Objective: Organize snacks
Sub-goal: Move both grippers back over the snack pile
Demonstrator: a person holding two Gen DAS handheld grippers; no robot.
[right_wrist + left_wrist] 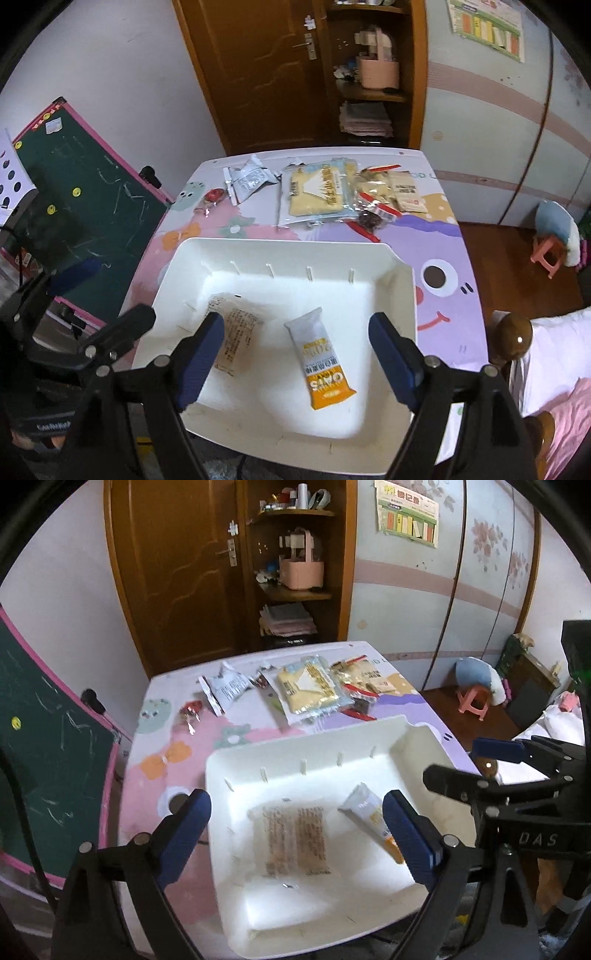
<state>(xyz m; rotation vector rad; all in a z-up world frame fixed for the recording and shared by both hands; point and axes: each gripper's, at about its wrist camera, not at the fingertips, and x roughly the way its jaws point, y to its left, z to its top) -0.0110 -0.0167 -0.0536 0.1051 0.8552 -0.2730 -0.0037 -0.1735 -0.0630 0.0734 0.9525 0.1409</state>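
A white bin (236, 760) (402, 295) stands on the near part of the cartoon-print table. In it lie a clear pack of brown biscuits (295, 840) (236, 336) and a white-and-orange snack bar (369, 812) (319, 363). My left gripper (297, 840) is open and empty above the bin. My right gripper (297, 363) is open and empty above the bin, over the snack bar. Several snacks lie at the table's far side: a yellow pack (308, 686) (317, 192), a silver pouch (225, 688) (247, 181), a red candy (190, 710) (214, 195) and clear bags with red seals (360, 686) (380, 199).
A green chalkboard (44, 731) (85, 192) leans left of the table. A wooden door and shelf stand behind it. A pink stool (474, 699) (550, 254) is on the floor at right. A bed with a wooden post (513, 332) is at near right.
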